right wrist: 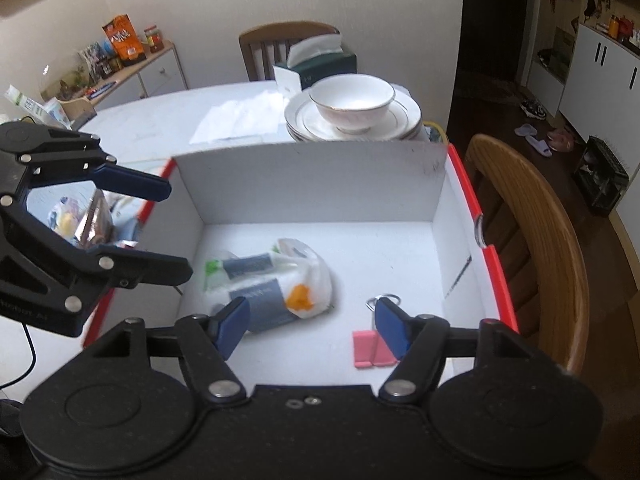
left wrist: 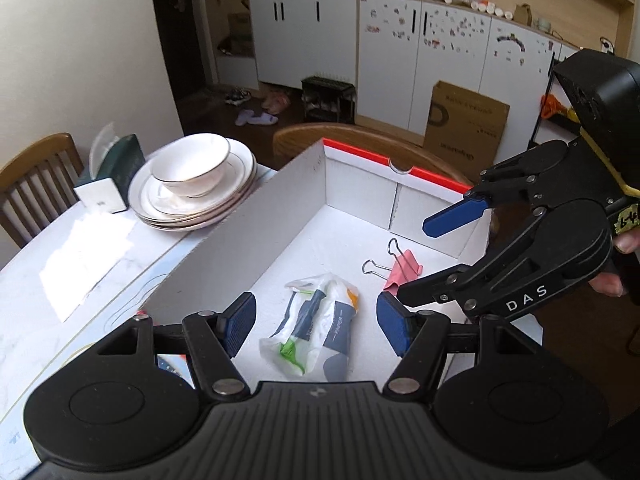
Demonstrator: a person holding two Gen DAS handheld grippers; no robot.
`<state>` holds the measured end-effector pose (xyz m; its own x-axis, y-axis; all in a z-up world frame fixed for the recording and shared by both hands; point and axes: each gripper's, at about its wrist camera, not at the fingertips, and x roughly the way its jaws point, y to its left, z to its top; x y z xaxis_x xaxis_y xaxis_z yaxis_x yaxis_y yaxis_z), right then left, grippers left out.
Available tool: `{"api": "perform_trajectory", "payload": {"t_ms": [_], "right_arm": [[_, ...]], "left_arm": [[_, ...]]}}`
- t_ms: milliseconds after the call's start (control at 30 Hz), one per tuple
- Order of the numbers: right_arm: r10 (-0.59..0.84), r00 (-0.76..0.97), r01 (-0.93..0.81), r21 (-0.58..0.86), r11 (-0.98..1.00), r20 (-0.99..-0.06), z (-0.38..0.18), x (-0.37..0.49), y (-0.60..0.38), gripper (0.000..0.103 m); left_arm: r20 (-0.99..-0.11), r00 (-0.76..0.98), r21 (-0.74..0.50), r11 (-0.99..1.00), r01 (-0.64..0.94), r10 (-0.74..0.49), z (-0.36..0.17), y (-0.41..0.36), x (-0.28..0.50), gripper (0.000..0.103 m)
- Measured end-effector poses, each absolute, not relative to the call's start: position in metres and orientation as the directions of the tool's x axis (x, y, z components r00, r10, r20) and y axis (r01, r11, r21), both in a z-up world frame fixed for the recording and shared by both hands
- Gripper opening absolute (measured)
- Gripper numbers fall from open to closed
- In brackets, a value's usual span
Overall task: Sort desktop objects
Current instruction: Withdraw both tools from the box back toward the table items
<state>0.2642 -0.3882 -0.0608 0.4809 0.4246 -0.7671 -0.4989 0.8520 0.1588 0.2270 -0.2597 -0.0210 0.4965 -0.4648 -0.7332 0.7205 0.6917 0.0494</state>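
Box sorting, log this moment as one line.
left gripper: open, empty | right gripper: open, empty | box: tissue packet, pink binder clip

Both grippers: matte black linkage arms with silver pivot screws, round black side housings, ribbed black base plate, fingers tipped with ribbed blue pads (left wrist: 239, 322). Right gripper (left wrist: 424, 264) carries white "DAS" lettering on one arm, a boxy black camera housing and a handwritten yellow tape label beside the hand (left wrist: 618, 264) gripping it.

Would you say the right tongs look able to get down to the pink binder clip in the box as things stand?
Probably yes: the right tongs hang open above the open-topped box, and the pink binder clip lies uncovered on its floor, apart from the plastic packet.
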Motion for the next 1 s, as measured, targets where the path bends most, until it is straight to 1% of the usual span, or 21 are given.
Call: {"api": "perform_trajectory", "payload": {"t_ms": [267, 300, 367, 633, 733, 1000], "right_arm": [[0.438, 0.5, -0.5, 0.164, 0.851, -0.747, -0.048, 0.245, -0.364, 0.073], [0.439, 0.502, -0.499, 0.165, 0.851, -0.745, -0.047, 0.243, -0.36, 0.073], [0.439, 0.504, -0.499, 0.165, 0.851, -0.744, -0.045, 0.238, -0.352, 0.073], [0.43, 0.51, -0.492, 0.158, 0.856, -0.745, -0.04, 0.217, -0.316, 0.075], [0.43, 0.512, -0.49, 0.158, 0.857, -0.744, -0.038, 0.209, -0.302, 0.075], [0.436, 0.518, -0.496, 0.157, 0.854, -0.736, -0.033, 0.19, -0.263, 0.076]], "left_arm": [[-0.697, 0.521, 0.009, 0.72, 0.694, -0.493, -0.01, -0.222, 0.209, 0.066], [-0.693, 0.522, 0.003, 0.723, 0.691, -0.497, -0.009, -0.217, 0.207, 0.067], [-0.683, 0.527, -0.008, 0.727, 0.687, -0.506, -0.008, -0.206, 0.203, 0.073], [-0.665, 0.553, -0.014, 0.748, 0.664, -0.502, -0.007, -0.161, 0.187, 0.079], [-0.661, 0.562, -0.014, 0.758, 0.653, -0.497, -0.006, -0.143, 0.181, 0.084], [-0.65, 0.566, -0.039, 0.766, 0.641, -0.507, -0.005, -0.098, 0.166, 0.086]]}}
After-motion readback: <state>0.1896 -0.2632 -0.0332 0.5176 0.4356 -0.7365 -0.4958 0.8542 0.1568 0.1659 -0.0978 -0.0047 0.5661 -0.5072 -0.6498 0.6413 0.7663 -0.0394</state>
